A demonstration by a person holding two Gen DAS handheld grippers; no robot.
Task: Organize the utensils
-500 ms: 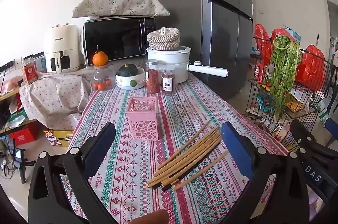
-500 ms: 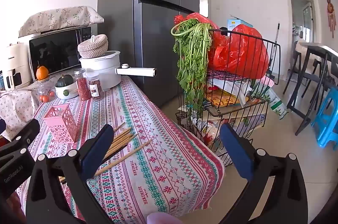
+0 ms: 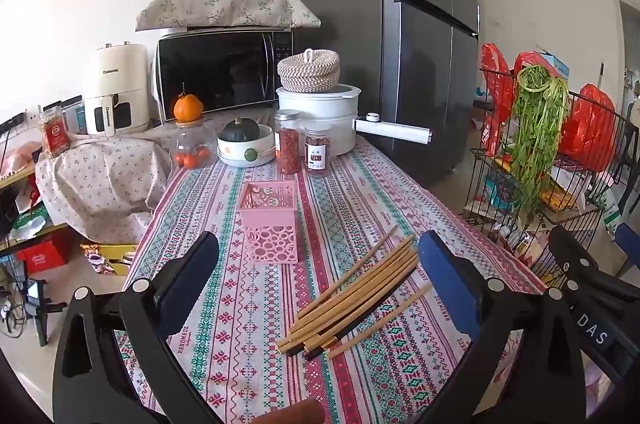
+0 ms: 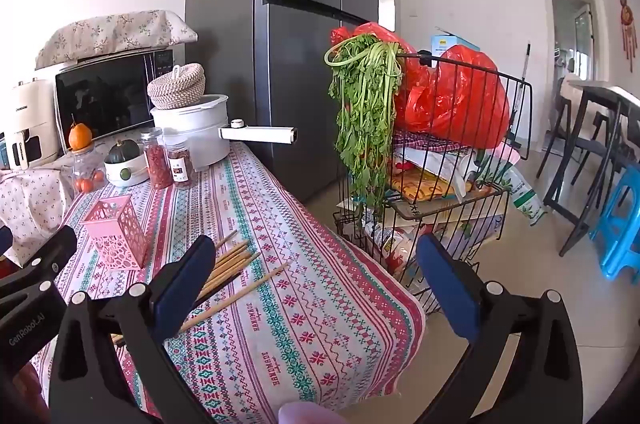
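Looking down the long table, its patterned cloth runs from the near edge to the appliances at the far end, and the open room is in the middle strip. A pink holder stands upright on that strip, and the chopsticks lie loose in a fanned bundle just beside it, nearer the camera and toward the table's right edge, one stick apart from the rest. Behind the holder, two spice jars and a white pot crowd the far end, with a microwave at the back.

Over to the right wrist view, which shows what the left one barely catches: the cloth's corner dropping off to bare floor, a wire rack hung with greens standing close to that edge, and a blue stool further out. There the chopsticks are partly hidden behind the near finger, and the holder sits to their left.

Both claws hang above the near end. The left gripper is spread wide, nothing between its blue pads, the chopsticks lying on the cloth below the gap. The right gripper is equally wide and empty, aimed over the table's corner.
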